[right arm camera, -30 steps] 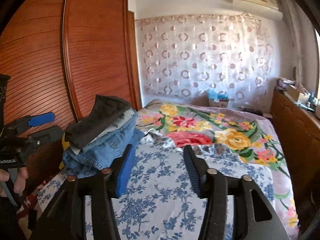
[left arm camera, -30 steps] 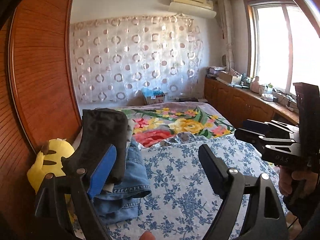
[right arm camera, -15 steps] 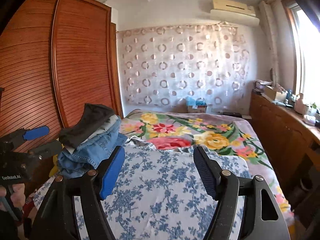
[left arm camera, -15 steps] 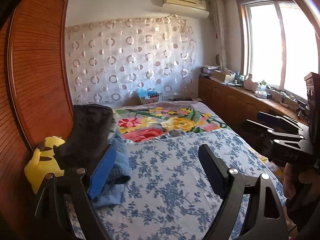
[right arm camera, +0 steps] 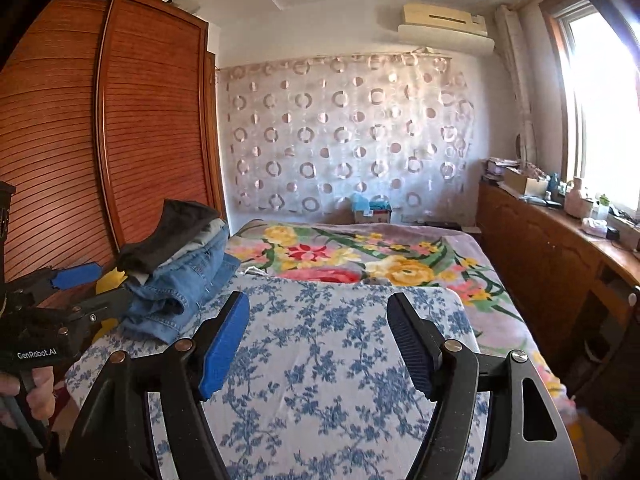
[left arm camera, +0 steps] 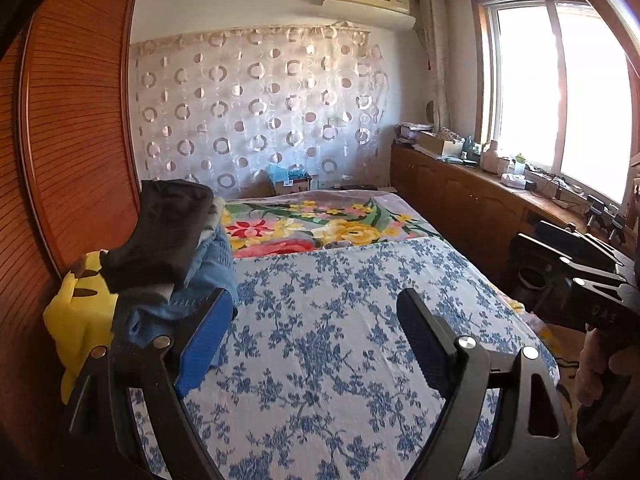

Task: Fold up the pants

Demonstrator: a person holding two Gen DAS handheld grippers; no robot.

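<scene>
A stack of folded pants lies at the bed's left edge: black pants (left arm camera: 164, 236) on top, a pale pair under them, blue jeans (left arm camera: 212, 268) at the bottom. The right wrist view shows the same black pants (right arm camera: 176, 232) and jeans (right arm camera: 180, 284). My left gripper (left arm camera: 314, 300) is open over the blue-flowered sheet (left arm camera: 320, 352), to the right of the stack and apart from it, with nothing between its fingers. My right gripper (right arm camera: 317, 300) is open over the sheet (right arm camera: 320, 360) and holds nothing. Each gripper shows at the other view's edge, the right gripper (left arm camera: 536, 240) and the left gripper (right arm camera: 96, 286).
A yellow plush toy (left arm camera: 80, 316) sits behind the stack against the wooden wardrobe (left arm camera: 72, 140). A bright flowered blanket (left arm camera: 312, 224) covers the far half of the bed. A low wooden cabinet (left arm camera: 460, 196) with clutter runs under the window on the right.
Both grippers have drawn back from the pants stack, which now looks smaller and farther to the left. The right gripper's jaws stand wider than a second ago.
</scene>
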